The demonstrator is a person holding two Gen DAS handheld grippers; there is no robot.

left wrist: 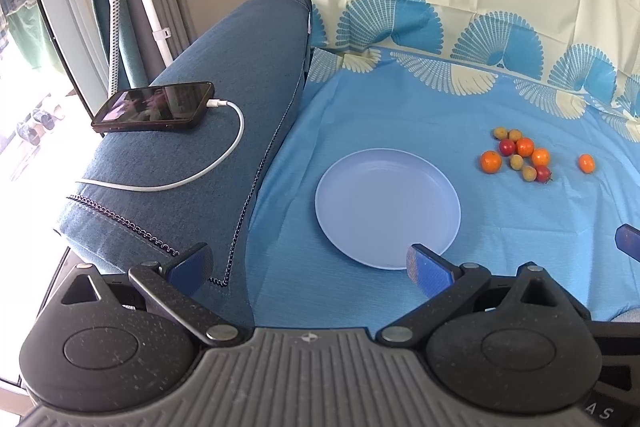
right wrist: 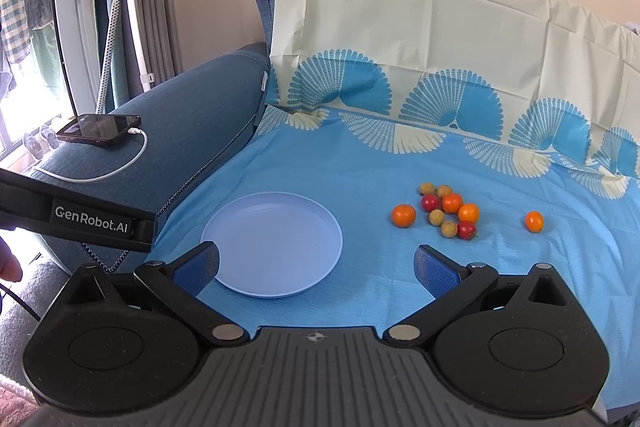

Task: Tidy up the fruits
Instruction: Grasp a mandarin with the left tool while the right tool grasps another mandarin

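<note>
Both the left gripper point(left wrist: 310, 263) and right gripper point(right wrist: 316, 265) are spread apart, empty; better take the nearest orange point(right wrist: 403, 215) gently first, then carry it to the plate point(right wrist: 224, 227)

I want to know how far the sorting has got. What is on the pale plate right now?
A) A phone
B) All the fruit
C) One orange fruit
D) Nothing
D: the plate is bare in both views, while the fruit lies in a loose cluster on the blue cloth to its right.
</note>
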